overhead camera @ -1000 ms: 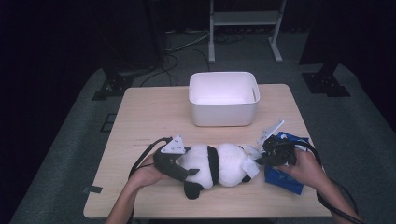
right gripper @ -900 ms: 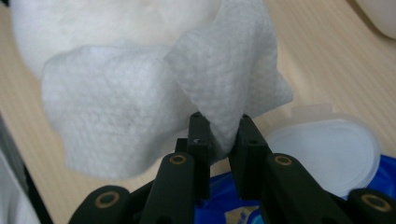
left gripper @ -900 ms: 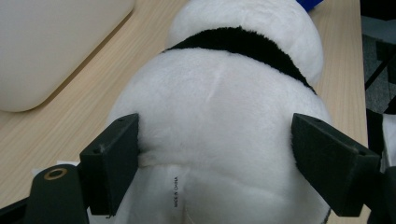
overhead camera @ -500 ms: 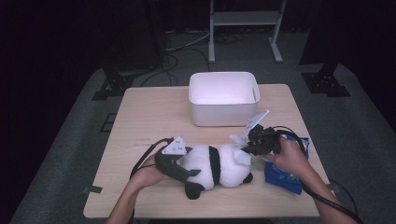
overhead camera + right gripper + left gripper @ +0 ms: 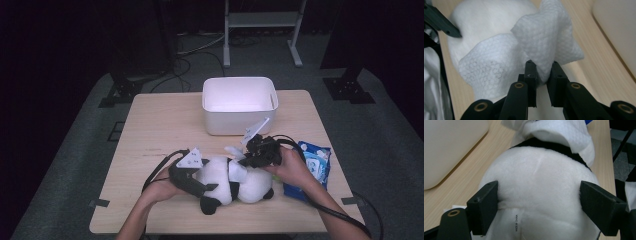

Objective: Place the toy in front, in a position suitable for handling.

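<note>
A black-and-white plush panda (image 5: 250,186) lies on the wooden table (image 5: 160,130) near its front edge. My left gripper (image 5: 210,187) stands wide at the panda's left end. In the left gripper view its pads (image 5: 485,205) press into both sides of the white body (image 5: 539,177). My right gripper (image 5: 246,159) hovers over the panda's middle, shut on a white wipe (image 5: 235,169). In the right gripper view the wipe (image 5: 541,40) bunches between the closed jaws of the right gripper (image 5: 543,72) and drapes over the white fur.
A white plastic bin (image 5: 239,127) stands behind the panda at the table's middle back. A blue packet of wipes (image 5: 317,162) lies at the right, under the right wrist. Cables trail from both grippers toward the front edge.
The right gripper has carried the wipe leftward from above the blue packet to over the panda's middle. The left gripper and the panda have stayed put.
</note>
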A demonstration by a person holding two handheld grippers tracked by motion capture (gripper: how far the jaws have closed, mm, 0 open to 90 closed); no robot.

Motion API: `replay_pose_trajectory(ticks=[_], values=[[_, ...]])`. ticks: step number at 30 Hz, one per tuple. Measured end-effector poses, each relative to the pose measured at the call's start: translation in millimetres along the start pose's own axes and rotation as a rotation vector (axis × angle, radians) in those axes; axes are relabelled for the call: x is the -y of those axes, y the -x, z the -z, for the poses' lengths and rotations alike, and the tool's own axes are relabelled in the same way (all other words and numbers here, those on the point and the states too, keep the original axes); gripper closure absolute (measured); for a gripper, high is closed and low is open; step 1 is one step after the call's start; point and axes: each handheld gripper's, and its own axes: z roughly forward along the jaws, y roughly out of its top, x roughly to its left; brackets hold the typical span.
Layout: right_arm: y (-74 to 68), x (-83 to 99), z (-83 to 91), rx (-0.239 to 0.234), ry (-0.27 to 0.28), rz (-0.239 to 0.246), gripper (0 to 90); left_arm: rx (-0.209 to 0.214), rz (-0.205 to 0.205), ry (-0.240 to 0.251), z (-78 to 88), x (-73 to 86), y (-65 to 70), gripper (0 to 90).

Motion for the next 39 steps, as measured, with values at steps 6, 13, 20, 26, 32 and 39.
replay_pose_trajectory(ticks=[6,13,20,26,32,39], values=[[-5.5,-5.6,-7.8,-0.054,0.017,0.006,78.0,0.004,0.002,0.0,-0.9,-0.4,1.2,17.3],[-7.7,-8.9,-8.3,-0.082,0.036,0.007,78.0,0.002,0.001,0.002,-2.1,-1.3,2.2,17.3],[-12.3,-8.3,-5.9,-0.107,0.041,0.016,77.7,0.021,0.008,-0.006,4.6,-3.1,-1.0,13.2],[-16.0,-6.4,0.4,-0.098,0.035,0.017,77.6,0.039,0.039,-0.024,11.2,1.8,-6.4,11.7],[-24.7,-12.4,-2.8,-0.101,0.019,0.051,77.1,0.051,0.05,-0.022,13.7,2.3,-8.0,10.5],[-26.9,-13.2,-2.7,-0.117,0.026,0.054,76.8,0.053,0.058,-0.001,13.4,-0.2,-6.4,11.6]])
